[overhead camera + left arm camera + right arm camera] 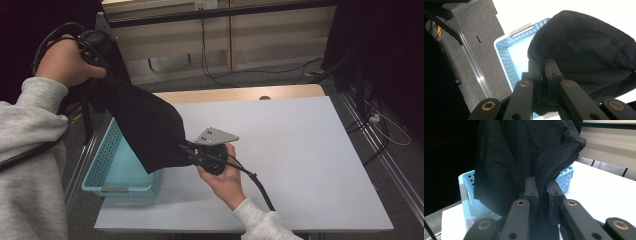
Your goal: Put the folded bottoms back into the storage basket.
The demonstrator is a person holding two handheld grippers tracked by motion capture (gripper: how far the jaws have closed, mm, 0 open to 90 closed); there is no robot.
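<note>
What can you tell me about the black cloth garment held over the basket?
The black cloth garment is soft, matte, creased fabric, bunched rather than spread. It hangs slanted in the air between both grippers: the left gripper pinches its raised upper end, the right gripper clamps a fold at its lower end. It hangs over the light blue perforated plastic basket; whether it touches the basket is unclear.

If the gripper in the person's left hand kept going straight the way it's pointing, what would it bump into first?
The left gripper is already shut on the black cloth, so it would push further into that. Behind the cloth, the line seems to lead down into the blue basket, though depth is hard to judge.
</note>
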